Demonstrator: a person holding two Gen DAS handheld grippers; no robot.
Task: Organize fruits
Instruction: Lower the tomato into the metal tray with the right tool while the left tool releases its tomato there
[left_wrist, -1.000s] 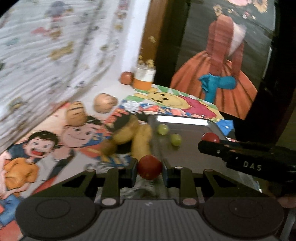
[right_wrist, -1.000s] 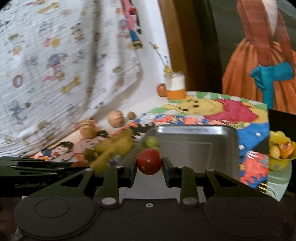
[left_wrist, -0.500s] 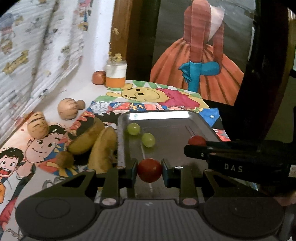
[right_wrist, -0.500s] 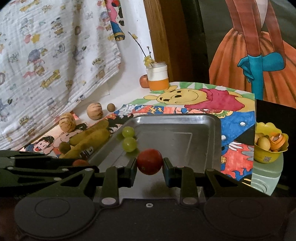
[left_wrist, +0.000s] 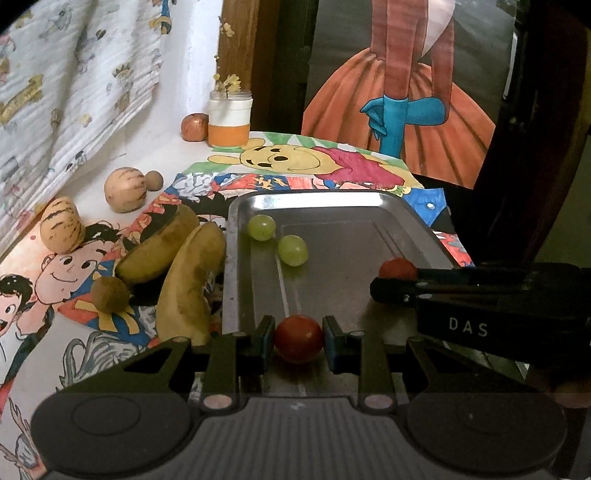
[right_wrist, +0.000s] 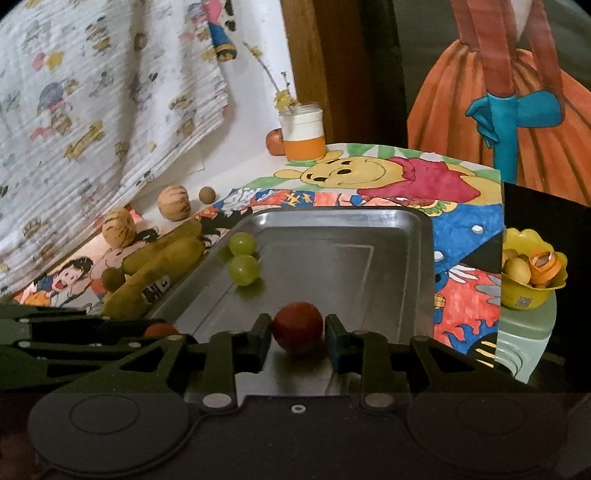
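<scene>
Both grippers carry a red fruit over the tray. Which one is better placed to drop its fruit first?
Right. The right gripper has just been opening, with a gap beside its red fruit low over the tray. The left gripper clamps its own.

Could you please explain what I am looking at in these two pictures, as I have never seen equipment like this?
There is no robot: a person holds a two-fingered tool in each hand, and each tool carries a wide-angle camera looking along its jaws. One picture comes from the left gripper, the other from the right gripper. Below them lies a metal tray with two green grapes in it. Bananas and round brownish fruits lie beside it on coloured drawings. The left jaws are shut on a small red fruit. The right jaws have just been opening, with a second red fruit between them, apparently no longer squeezed.
</scene>
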